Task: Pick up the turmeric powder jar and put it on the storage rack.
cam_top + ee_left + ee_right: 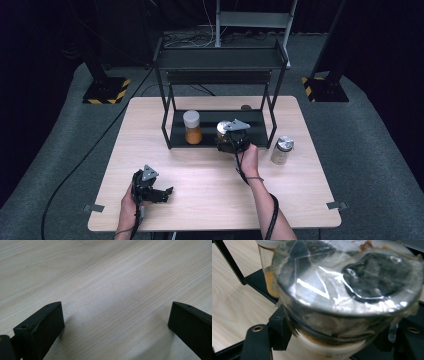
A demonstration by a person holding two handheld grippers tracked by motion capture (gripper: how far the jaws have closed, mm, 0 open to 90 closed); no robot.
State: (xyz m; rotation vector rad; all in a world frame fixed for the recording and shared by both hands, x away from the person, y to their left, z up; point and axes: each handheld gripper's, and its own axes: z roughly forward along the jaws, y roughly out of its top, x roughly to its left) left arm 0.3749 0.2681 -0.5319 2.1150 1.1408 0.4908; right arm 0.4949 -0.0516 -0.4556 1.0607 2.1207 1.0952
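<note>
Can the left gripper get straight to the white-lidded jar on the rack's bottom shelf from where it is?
Probably yes. The left gripper is open over bare table, and the white-lidded jar stands at the shelf's open front. The right gripper works a separate jar beside it.

The pale wooden worktop (200, 190) carries a black two-tier rack (220, 95) toward twelve o'clock. A metal-lidded glass jar (282, 150) stands directly on the wood at three o'clock, just beside the rack's right leg.
</note>
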